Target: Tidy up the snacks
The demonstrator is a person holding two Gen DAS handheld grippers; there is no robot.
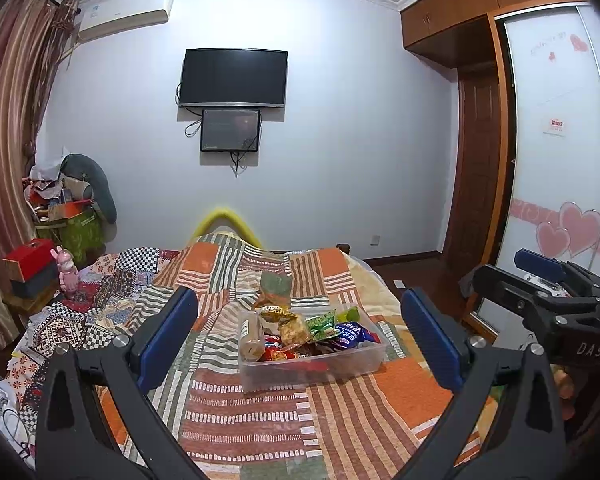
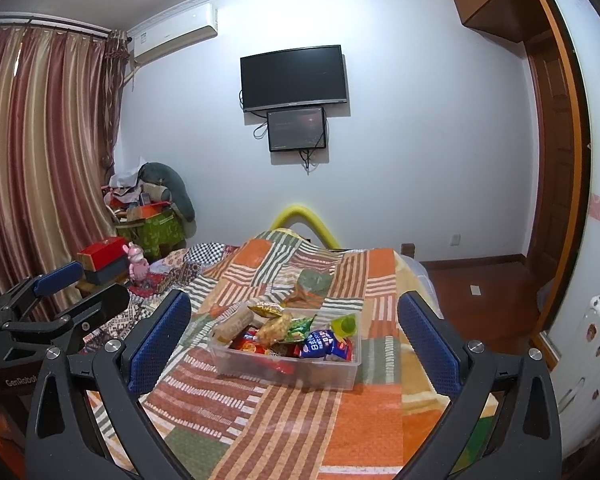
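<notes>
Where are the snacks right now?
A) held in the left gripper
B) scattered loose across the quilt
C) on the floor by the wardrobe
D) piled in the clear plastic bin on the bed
D: the snack packets sit heaped inside the clear plastic bin on the patchwork quilt; both the left gripper and right gripper are open and empty.

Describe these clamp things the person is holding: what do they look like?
Both the left gripper and the right gripper are black angular frames with silver screws and two fingers faced with textured blue pads. White lettering marks their bodies. No cables show.
</notes>
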